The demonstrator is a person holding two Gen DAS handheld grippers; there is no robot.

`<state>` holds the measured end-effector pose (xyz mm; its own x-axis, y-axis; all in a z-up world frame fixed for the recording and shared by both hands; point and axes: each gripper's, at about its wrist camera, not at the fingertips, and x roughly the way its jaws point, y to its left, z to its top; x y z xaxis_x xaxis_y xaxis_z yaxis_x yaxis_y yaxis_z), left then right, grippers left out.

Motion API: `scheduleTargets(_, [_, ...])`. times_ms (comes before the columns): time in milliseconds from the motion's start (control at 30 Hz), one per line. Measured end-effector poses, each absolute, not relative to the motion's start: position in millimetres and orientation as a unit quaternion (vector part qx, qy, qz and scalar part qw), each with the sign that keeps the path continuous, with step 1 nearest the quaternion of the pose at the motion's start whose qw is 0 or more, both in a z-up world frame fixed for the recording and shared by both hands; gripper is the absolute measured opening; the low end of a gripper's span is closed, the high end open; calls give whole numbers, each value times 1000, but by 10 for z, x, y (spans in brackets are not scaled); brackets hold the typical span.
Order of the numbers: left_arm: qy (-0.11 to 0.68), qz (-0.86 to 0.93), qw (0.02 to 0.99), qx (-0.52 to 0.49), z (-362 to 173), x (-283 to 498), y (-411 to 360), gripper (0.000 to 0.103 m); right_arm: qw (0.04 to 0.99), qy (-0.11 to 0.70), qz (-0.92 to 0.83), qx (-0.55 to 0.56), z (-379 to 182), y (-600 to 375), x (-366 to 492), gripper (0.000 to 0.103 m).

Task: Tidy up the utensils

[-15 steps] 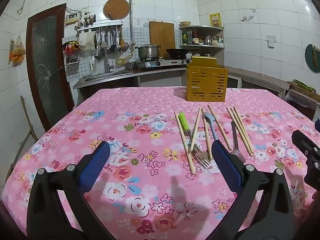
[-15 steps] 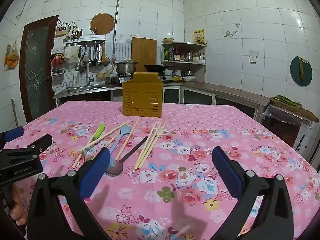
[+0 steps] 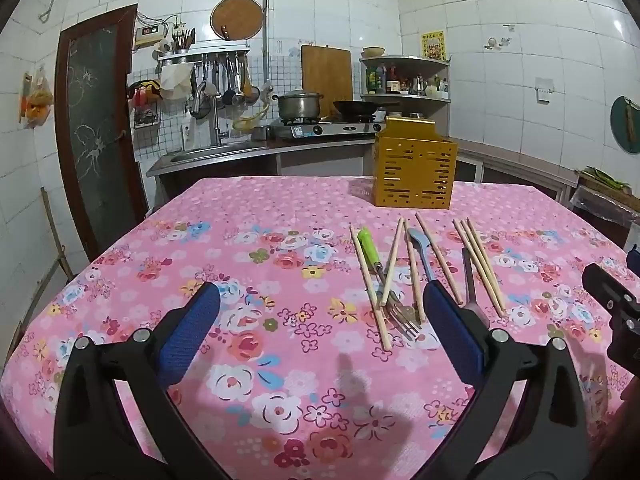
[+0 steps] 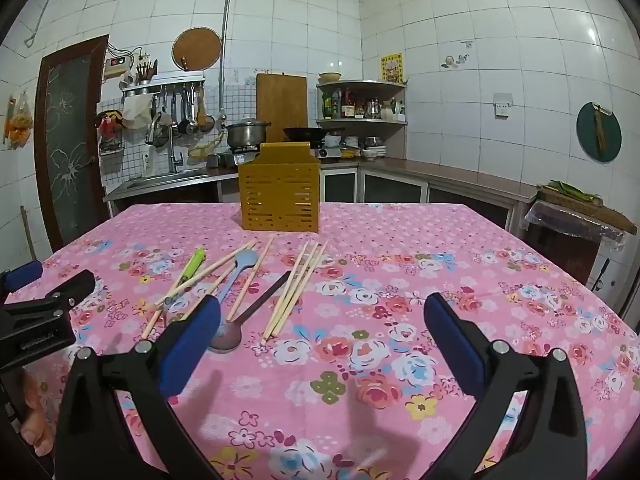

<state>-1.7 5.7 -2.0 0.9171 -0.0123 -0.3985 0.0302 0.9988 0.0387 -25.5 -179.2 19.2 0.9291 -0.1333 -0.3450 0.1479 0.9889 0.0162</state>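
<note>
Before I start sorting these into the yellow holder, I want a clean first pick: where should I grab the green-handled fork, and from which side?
Judging by its pose, grip the fork by its green handle, the far end. That end lies bare, while chopsticks cross the metal neck near the prongs. Come down from above, fingers either side of the handle, probably with the open left tongs.
</note>
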Motion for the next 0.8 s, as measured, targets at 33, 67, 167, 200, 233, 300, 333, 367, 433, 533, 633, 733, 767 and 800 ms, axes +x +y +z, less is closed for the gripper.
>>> scheduleTargets(33, [202,-11,979,22,-19,-21,56,98,982,175,-73,21,189,-1798,-250,99])
scheduleTargets(67, [202,-11,979,22,-18,-25,56,98,982,173,-73,23,192,-1809,-262,99])
scheduleTargets(167, [199,-10,980,20,23,-57,45,98,982,172,-78,27,186,-1829,-267,99])
scheduleTargets(200, [199,-10,980,20,28,-62,43,98,982,172,-79,27,184,-1823,-262,99])
scheduleTargets(233, [198,-10,980,20,30,-64,40,98,981,173,-80,27,181,-1829,-258,99])
scheduleTargets(300, [198,-11,980,20,18,-52,54,98,981,173,-81,26,182,-1824,-252,99])
scheduleTargets(333, [198,-12,980,20,14,-51,57,98,981,173,-82,26,191,-1819,-258,99])
scheduleTargets(367, [197,-12,980,20,17,-55,56,98,981,172,-82,26,192,-1819,-258,99])
scheduleTargets(433, [195,-12,980,21,20,-61,59,98,981,171,-84,25,195,-1813,-265,99])
scheduleTargets(533, [194,-12,981,22,26,-69,53,98,982,168,-85,22,197,-1797,-274,99])
scheduleTargets(633, [194,-12,981,21,31,-72,51,98,982,169,-85,22,202,-1807,-272,99])
scheduleTargets(733, [193,-12,981,22,34,-73,48,98,982,169,-85,22,200,-1803,-277,99])
scheduleTargets(767, [193,-12,981,22,36,-75,44,98,982,169,-85,22,198,-1800,-277,99])
scheduleTargets(800, [192,-13,981,23,40,-77,38,98,982,168,-85,22,197,-1800,-278,99])
